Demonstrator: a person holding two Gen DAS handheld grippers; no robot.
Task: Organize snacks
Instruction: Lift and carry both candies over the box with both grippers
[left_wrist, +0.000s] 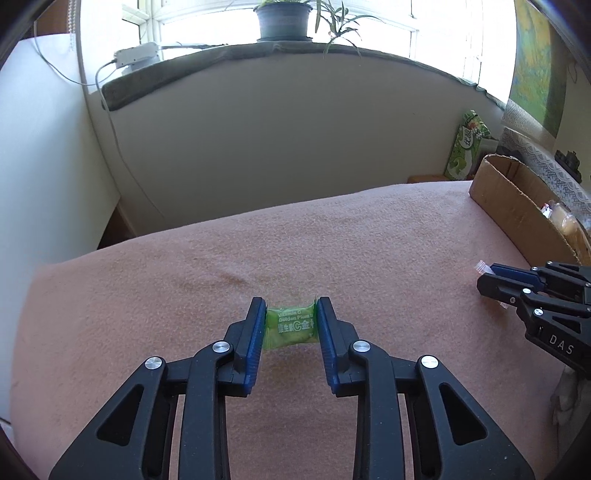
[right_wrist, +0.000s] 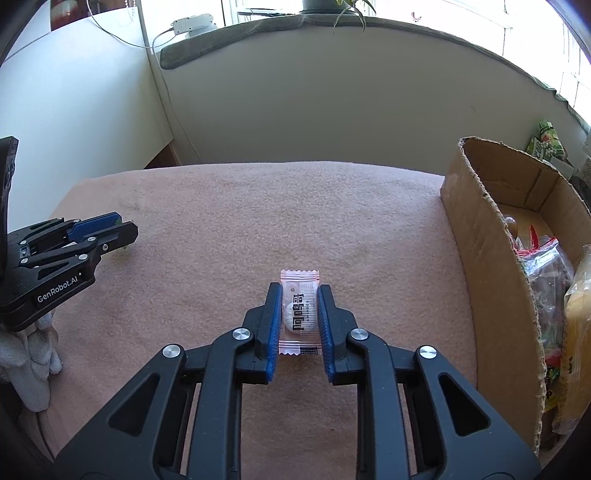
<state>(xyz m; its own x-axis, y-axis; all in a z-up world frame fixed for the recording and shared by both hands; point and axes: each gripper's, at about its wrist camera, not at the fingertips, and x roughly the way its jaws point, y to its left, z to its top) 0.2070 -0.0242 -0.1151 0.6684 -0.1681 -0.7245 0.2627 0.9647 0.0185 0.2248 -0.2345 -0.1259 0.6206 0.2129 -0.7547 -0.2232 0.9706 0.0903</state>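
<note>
A green plum candy (left_wrist: 290, 328) in a small wrapper sits between the blue pads of my left gripper (left_wrist: 291, 306), which is shut on its two ends, close over the pink cloth (left_wrist: 332, 243). My right gripper (right_wrist: 299, 291) is shut on a pink-and-clear wrapped candy (right_wrist: 300, 314), pinching its long sides. In the left wrist view the right gripper (left_wrist: 484, 280) is at the right edge with a white wrapper end (left_wrist: 480, 266) poking out. The right wrist view has the left gripper (right_wrist: 123, 227) at its left edge.
An open cardboard box (right_wrist: 487, 258) stands on the right side of the cloth with several snack bags (right_wrist: 546, 273) inside. A green packet (left_wrist: 467, 147) leans on the wall behind it. A gloved hand (right_wrist: 37, 354) holds the left gripper. The cloth ends near the white wall.
</note>
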